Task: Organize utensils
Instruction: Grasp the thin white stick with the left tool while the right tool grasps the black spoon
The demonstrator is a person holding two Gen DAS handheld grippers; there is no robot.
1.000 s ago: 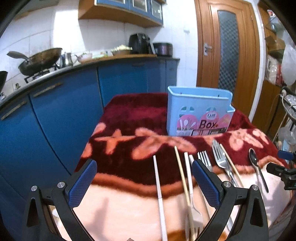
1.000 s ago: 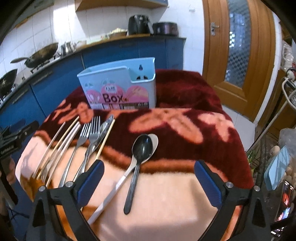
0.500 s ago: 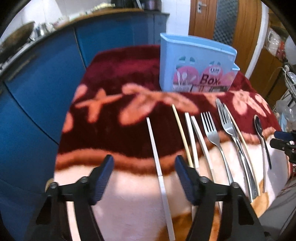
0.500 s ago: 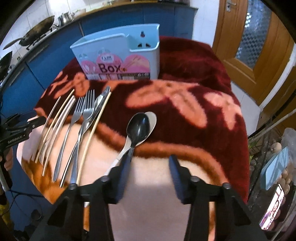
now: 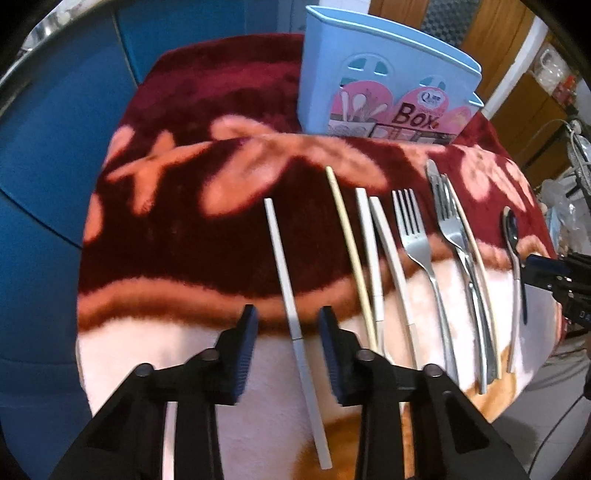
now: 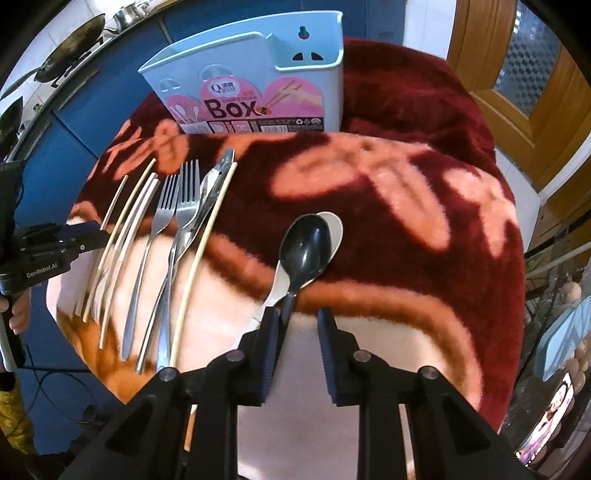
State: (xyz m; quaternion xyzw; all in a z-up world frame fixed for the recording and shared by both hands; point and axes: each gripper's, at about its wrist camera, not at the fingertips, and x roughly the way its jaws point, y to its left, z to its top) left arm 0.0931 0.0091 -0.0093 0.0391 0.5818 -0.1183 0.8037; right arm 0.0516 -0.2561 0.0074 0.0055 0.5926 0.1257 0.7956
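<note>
Maroon floral blanket (image 5: 192, 229) covers the counter, blue cabinets (image 5: 40, 155) behind; right view alone shows a wok (image 6: 79, 35). Both grippers' jaws apart: left gripper (image 5: 289, 325) straddles the grey chopstick (image 5: 291, 295), right gripper (image 6: 297, 326) at the black spoon (image 6: 306, 249).

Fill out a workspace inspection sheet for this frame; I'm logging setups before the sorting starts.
Surface: maroon and peach floral blanket covers the table.
Job's things: blue utensil box stands upright at the far edge; white chopstick, forks, black spoon over a white spoon, all lying flat.
Clutter: nothing seen on the blanket.
Grippers: left gripper open, straddling the white chopstick; right gripper open at the black spoon's handle.
Cables: black cable on the floor.
Surroundings: blue cabinets, wooden door, wok.
</note>
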